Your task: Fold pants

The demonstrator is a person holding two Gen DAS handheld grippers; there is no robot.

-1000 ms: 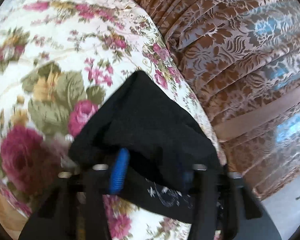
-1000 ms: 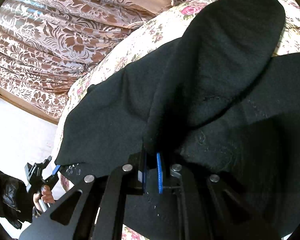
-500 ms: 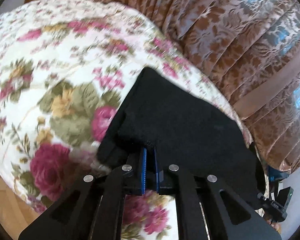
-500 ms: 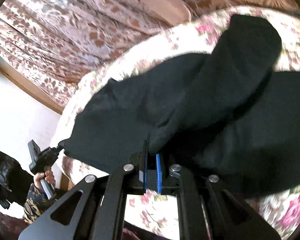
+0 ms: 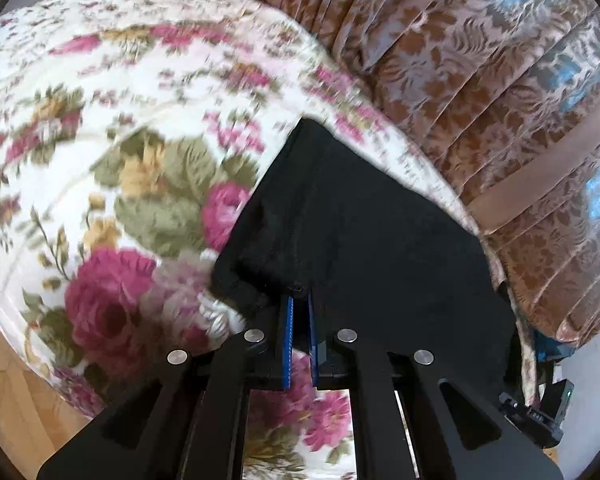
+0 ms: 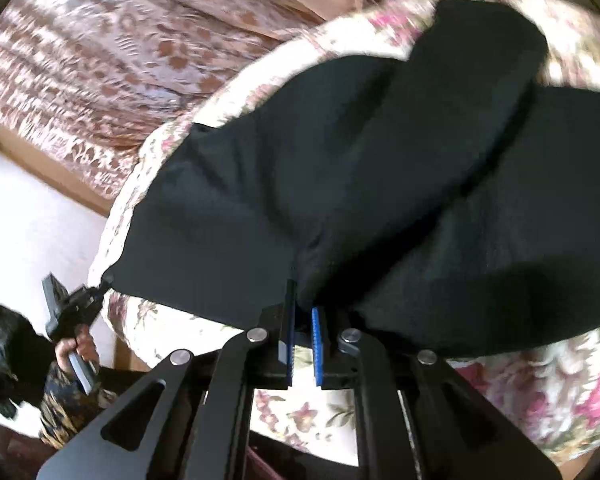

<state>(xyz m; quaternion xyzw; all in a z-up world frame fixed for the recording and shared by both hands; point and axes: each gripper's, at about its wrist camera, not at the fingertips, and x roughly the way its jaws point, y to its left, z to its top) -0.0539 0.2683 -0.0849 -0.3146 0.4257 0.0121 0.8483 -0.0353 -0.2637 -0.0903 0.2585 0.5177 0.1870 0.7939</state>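
Black pants (image 6: pixel 340 184) lie spread over a floral bedspread (image 5: pixel 100 160). In the right wrist view my right gripper (image 6: pixel 302 300) is shut on a fold of the black cloth near the bed's front edge; one leg (image 6: pixel 472 80) lies folded back across the rest. In the left wrist view my left gripper (image 5: pixel 299 298) is shut on a corner of the pants (image 5: pixel 360 232), with the blue pads pinching the fabric. That same left gripper (image 6: pixel 100 284) shows at the far left corner of the pants in the right wrist view, held by a hand (image 6: pixel 78 346).
A brown patterned curtain (image 5: pixel 480 80) hangs behind the bed. Wooden floor (image 5: pixel 8 392) shows below the bed's left edge. A white wall (image 6: pixel 32 216) with a wooden strip stands beside the bed. The right gripper's body (image 5: pixel 540 416) appears at lower right in the left wrist view.
My left gripper has gone from open around the pants corner to shut on it. The right gripper has drawn back with its fold, so more bedspread shows below the pants.
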